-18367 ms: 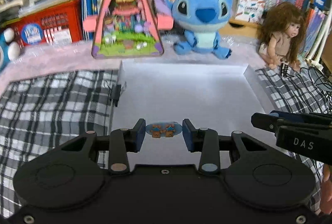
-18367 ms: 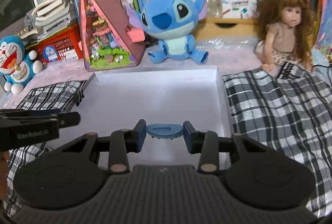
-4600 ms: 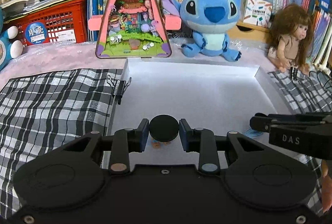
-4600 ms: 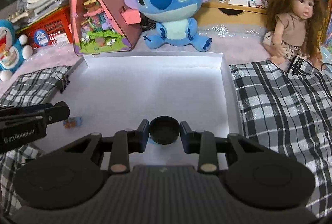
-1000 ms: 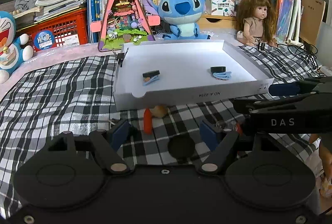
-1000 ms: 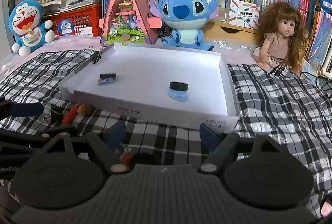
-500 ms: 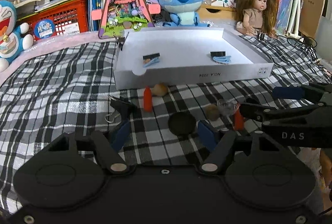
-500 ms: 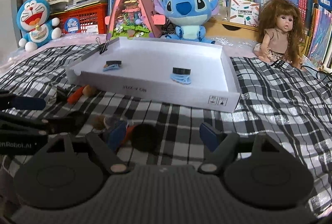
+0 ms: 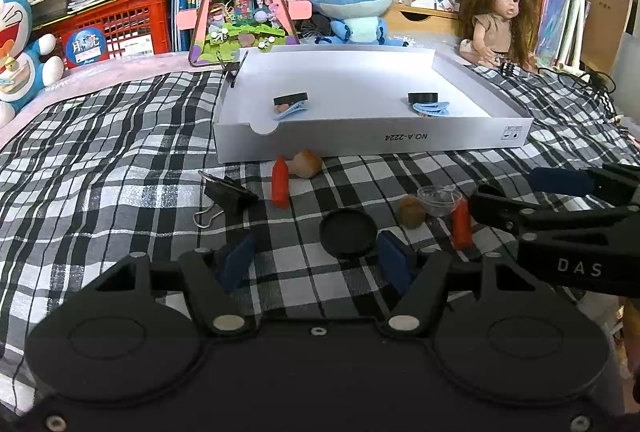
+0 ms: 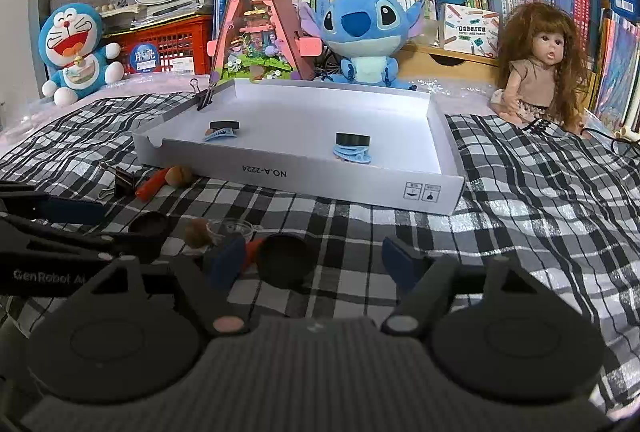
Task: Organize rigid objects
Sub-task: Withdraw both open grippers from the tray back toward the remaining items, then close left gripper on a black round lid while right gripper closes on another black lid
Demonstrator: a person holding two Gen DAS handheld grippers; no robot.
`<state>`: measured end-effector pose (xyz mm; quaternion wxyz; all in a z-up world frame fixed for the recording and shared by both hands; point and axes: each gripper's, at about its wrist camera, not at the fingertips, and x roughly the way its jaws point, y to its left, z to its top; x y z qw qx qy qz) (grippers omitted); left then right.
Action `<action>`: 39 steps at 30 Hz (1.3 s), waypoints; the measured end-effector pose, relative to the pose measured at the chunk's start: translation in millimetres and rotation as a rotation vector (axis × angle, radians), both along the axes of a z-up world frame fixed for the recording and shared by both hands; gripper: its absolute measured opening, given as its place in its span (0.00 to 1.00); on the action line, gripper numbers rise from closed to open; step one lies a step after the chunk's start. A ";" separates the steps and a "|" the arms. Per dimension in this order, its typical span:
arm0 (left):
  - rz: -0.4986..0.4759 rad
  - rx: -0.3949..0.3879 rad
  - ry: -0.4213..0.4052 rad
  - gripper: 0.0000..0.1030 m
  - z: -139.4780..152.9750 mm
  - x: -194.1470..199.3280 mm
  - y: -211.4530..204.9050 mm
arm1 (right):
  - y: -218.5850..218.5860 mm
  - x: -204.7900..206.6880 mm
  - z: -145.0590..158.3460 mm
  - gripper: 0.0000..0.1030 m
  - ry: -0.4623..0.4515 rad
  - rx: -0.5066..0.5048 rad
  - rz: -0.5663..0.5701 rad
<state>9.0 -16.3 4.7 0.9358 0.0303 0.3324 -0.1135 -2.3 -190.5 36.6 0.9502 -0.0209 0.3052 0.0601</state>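
Left claw point(image 9: 312, 258): jaws part open and just been closing, angled down toward the checked cloth point(image 9: 100, 168). A black round lid point(image 9: 348, 232) lies flat on the cloth between the fingers, close to the right-hand finger point(image 9: 394, 264); contact cannot be told, and the pads do not clamp it.

Right claw point(image 10: 316, 260): jaws wide and just been closing, also tilted downward. A 2nd black round lid point(image 10: 286, 260) lies between its fingers, nearer the left finger point(image 10: 226, 260), ungripped. In the left wrist view this claw point(image 9: 532, 200) enters from the right, low over the cloth.

Loose items on the cloth in front of the white box point(image 9: 376, 144): a black binder clip point(image 9: 226, 196), 2 small red bottles point(image 9: 280, 182) point(image 9: 461, 224), 2 brown rounded pieces point(image 9: 306, 163) point(image 9: 412, 216) and a clear plastic cup point(image 9: 438, 198).

Inside the box: 2 groups, well apart. On the left, a blue hair clip point(image 9: 290, 109) with a black lid point(image 9: 291, 98) against it; on the right, a 2nd blue hair clip point(image 9: 431, 108) with a black lid point(image 9: 423, 97) behind it. A binder clip point(image 10: 204, 94) grips the box's far left corner.
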 end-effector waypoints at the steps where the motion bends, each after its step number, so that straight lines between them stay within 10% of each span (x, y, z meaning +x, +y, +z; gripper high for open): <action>1: 0.001 0.010 -0.008 0.63 -1.0 -0.7 -1.6 | -0.4 -0.4 -0.7 0.77 0.002 -0.001 0.000; 33: -0.024 0.021 -0.051 0.48 -3.7 -5.4 -8.9 | 6.3 -4.9 -16.1 0.65 -0.007 0.014 0.024; 39: -0.003 -0.056 -0.019 0.31 1.2 2.4 -0.6 | 6.7 -5.1 -14.1 0.58 -0.014 0.009 0.024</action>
